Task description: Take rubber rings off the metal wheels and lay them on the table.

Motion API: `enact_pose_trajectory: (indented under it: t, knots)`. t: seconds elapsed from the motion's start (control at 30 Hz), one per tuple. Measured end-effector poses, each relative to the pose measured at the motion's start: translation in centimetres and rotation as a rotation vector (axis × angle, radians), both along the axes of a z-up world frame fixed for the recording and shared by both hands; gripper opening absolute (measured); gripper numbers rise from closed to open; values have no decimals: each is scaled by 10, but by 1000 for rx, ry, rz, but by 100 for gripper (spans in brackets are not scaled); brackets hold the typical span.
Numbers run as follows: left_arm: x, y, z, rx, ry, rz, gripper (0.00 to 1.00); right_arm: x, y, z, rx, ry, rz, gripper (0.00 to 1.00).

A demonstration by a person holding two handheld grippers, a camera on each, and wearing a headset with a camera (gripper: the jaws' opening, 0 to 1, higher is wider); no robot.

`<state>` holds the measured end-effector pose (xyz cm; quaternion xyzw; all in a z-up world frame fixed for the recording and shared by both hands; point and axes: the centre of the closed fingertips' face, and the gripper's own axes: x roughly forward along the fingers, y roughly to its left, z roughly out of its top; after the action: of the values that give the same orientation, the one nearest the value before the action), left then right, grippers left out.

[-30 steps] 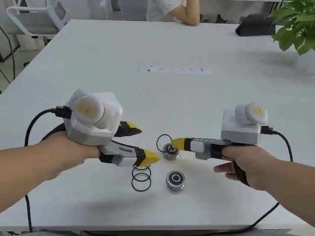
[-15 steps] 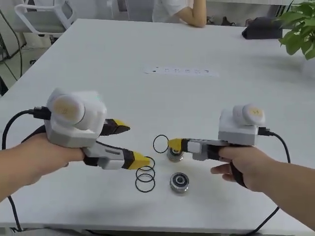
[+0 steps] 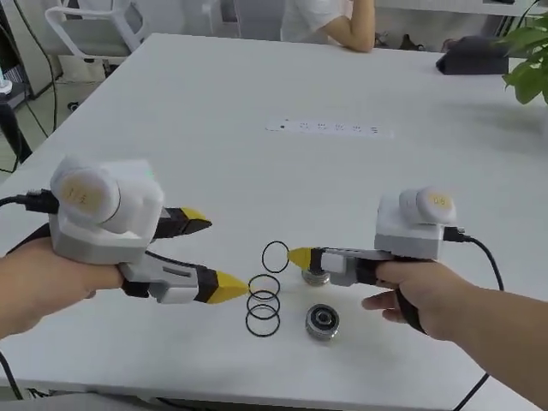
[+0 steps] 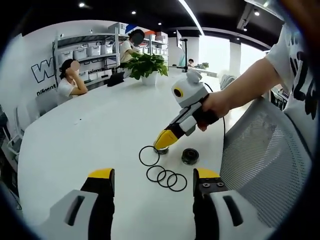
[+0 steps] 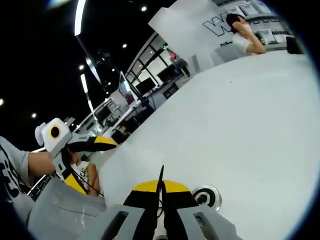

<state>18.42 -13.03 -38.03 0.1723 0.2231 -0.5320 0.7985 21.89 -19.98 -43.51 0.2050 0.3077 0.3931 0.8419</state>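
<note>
Rubber ring (image 3: 263,256) in right gripper (image 3: 296,255) closed tips, beside metal wheel (image 3: 316,276).

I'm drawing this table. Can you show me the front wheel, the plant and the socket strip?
wheel (image 3: 322,321), head view, its dark middle.
plant (image 3: 534,68), head view, a leaf.
socket strip (image 3: 330,128), head view, its middle.

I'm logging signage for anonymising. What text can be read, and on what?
"W": large letter on the back wall, the rest hidden.
Smaller line beneath it: blurred.
Print on the shirt: unreadable.
Marks on the white strip: too small.
</note>
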Motion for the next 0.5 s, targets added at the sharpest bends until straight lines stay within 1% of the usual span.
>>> enact_pose_trajectory:
  t: [0.2, 0.5]
  knots:
    - [-1, 7, 1, -9, 5, 20, 61, -2, 9, -4, -5, 9, 18, 0]
    - [-3, 17, 0, -11, 13, 42, 62, -3, 17, -12, -17, 31, 27, 0]
